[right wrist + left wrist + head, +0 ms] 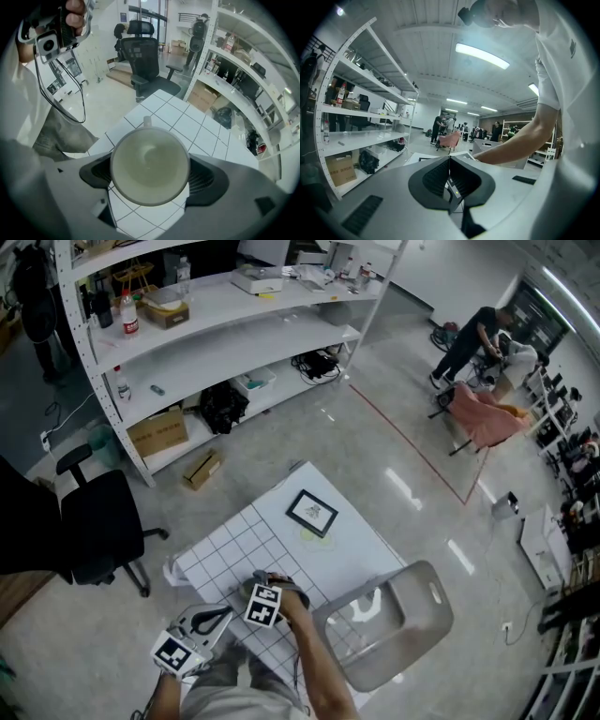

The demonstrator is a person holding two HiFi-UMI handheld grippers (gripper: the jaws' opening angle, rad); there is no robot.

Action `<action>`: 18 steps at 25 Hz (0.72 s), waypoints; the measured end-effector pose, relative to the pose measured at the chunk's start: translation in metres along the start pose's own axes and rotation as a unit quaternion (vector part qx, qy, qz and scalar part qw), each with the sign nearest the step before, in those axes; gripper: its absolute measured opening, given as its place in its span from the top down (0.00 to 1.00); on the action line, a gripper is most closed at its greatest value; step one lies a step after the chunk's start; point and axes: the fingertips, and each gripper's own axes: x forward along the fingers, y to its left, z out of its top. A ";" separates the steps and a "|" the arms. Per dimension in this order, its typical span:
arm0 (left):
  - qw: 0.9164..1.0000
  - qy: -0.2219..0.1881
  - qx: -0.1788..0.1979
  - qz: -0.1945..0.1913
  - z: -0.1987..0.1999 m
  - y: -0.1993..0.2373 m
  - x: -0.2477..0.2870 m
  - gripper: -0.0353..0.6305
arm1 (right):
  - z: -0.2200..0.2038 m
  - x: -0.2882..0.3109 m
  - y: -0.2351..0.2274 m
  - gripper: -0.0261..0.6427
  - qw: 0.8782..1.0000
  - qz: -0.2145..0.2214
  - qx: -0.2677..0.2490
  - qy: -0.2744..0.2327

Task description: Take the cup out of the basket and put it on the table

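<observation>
Both jaws of the right gripper point(150, 177) pressed the cup point(150, 161) over the gridded table point(199, 125); the left gripper point(450, 180) sat closed, empty.

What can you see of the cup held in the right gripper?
The cup is pale cream, round and smooth, ceramic by its look, with a small handle on its far side. It is empty, and its open mouth faces the camera. The right gripper clamps it, one dark jaw pressed against each side of its wall. It is over the white gridded table; whether its base rests there cannot be seen.
</observation>
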 end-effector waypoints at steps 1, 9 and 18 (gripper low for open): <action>1.000 0.001 0.002 -0.001 0.000 0.000 0.000 0.93 | -0.001 -0.002 0.000 0.31 1.000 0.000 0.002 0.001; 1.000 -0.003 0.008 -0.007 0.002 0.001 0.002 0.93 | -0.007 -0.020 -0.001 0.30 1.000 -0.007 0.015 -0.006; 1.000 -0.018 0.012 -0.009 0.018 0.001 -0.004 0.93 | 0.018 -0.088 -0.007 0.30 0.995 -0.075 0.025 -0.054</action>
